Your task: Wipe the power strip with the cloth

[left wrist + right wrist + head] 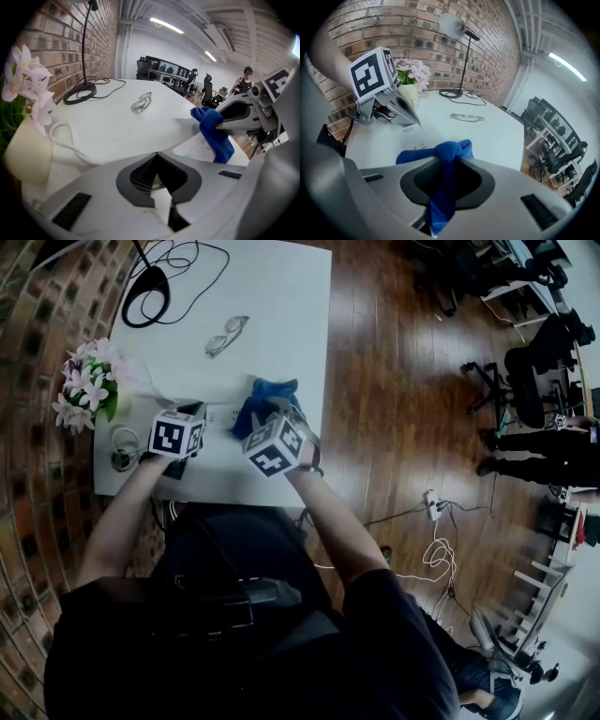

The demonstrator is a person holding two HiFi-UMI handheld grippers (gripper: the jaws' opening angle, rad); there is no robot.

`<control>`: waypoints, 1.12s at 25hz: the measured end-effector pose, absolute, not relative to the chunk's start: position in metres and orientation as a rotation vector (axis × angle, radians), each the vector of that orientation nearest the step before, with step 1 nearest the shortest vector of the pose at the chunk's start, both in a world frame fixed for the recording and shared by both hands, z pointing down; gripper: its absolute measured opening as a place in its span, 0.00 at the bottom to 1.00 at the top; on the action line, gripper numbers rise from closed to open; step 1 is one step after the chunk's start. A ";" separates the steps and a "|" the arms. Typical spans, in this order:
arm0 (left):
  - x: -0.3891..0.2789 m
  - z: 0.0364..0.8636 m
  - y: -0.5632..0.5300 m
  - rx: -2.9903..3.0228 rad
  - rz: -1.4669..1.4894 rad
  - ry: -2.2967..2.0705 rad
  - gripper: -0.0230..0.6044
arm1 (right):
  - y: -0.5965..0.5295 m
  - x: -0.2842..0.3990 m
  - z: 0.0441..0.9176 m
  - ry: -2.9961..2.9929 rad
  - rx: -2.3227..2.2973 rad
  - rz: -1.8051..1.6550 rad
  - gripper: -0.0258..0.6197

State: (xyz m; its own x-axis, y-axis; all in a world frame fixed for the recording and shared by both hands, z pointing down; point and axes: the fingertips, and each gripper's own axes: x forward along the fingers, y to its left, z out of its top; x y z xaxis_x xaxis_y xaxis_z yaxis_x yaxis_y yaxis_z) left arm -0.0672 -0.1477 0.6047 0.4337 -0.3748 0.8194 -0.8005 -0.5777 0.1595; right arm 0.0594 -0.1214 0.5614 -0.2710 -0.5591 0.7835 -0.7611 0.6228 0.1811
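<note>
Right gripper (262,419) and cloth (272,390) mostly cover power strip (194,149).

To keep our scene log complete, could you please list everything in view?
table: one, white, in front of the person
power strip: one, white, on the table between the grippers
cloth: one, blue, draped over the power strip
glasses: one pair, clear, mid-table
desk lamp: one, black, far end of the table
flowers: one bunch, pink-white, table's left edge
office chairs: several, black, far right of the head view
left gripper: one, grey, jaws closed
right gripper: one, grey, shut on the cloth
</note>
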 end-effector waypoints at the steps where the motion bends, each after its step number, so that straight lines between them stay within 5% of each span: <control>1: -0.067 0.605 -0.148 2.144 1.031 -0.979 0.05 | -0.121 0.054 0.561 -1.970 1.031 0.281 0.13; 28: -0.065 0.605 -0.149 2.093 0.990 -0.910 0.04 | -0.119 -0.027 0.563 -2.081 0.745 0.186 0.13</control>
